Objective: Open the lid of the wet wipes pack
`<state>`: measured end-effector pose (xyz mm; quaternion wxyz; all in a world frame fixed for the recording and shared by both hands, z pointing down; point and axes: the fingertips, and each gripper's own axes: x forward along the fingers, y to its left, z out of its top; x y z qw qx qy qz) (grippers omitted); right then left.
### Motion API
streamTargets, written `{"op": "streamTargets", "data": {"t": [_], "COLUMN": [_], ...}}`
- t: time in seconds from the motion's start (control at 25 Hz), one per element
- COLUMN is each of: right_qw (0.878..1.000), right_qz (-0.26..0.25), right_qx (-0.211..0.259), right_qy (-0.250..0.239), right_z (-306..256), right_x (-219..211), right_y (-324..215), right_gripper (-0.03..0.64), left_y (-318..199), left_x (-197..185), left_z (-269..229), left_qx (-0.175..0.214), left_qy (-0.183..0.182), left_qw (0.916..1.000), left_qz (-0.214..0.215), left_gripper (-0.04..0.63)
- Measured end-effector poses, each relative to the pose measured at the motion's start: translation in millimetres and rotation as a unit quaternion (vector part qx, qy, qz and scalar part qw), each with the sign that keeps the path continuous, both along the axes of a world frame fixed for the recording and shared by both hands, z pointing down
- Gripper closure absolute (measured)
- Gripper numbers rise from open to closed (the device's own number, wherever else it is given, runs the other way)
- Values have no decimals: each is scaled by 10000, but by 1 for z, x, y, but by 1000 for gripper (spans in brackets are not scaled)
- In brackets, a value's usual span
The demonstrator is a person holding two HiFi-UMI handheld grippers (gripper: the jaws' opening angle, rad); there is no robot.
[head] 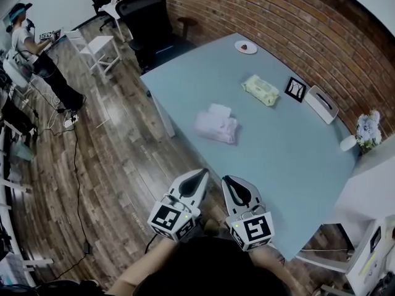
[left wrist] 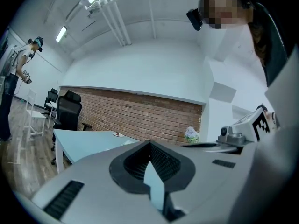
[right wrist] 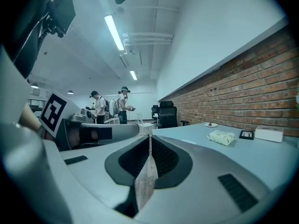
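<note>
The wet wipes pack point(head: 260, 90) is pale green and lies flat on the far side of the light blue table point(head: 290, 159), its lid down. In the right gripper view the wet wipes pack point(right wrist: 221, 136) shows far ahead on the right. My left gripper point(head: 202, 173) and right gripper point(head: 227, 180) hover side by side over the table's near edge, far short of the pack. Both have their jaws together with nothing held. In their own views the left gripper point(left wrist: 149, 143) and right gripper point(right wrist: 149, 136) tips meet.
A folded pink and white cloth pile point(head: 217, 124) lies mid-table between me and the pack. A framed marker card point(head: 295, 89), a white box point(head: 321, 103), a small plate point(head: 245, 47) and flowers point(head: 368, 128) sit along the brick wall. Office chairs point(head: 145, 17) and a person point(head: 34, 54) stand on the wooden floor at left.
</note>
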<state>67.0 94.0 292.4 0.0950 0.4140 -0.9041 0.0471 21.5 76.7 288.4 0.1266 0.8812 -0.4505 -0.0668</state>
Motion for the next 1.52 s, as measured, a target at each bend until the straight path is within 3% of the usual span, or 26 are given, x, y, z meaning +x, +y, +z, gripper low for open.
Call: {"op": "streamTargets", "data": {"t": [0.32, 0.6, 0.88, 1.52], "right_qw": [9995, 9996, 9987, 9993], "right_qz": [-91, 111, 236, 85], "right_qx": [-250, -87, -278, -353], "right_qy": [177, 231, 360, 121], "right_z": [10, 4, 12, 20], "right_x": [-20, -21, -16, -29], "right_y": [14, 12, 18, 21], "right_gripper": [583, 583, 584, 584], "left_y": [8, 3, 12, 28], "left_x": [-4, 2, 9, 0], "left_z": [16, 17, 27, 41], "left_qx": [-429, -315, -452, -535], "left_qy": [49, -65, -59, -217], "left_qw": [9989, 9989, 9980, 9968], "left_qz": [163, 339, 445, 548], "left_gripper": [585, 585, 586, 584]}}
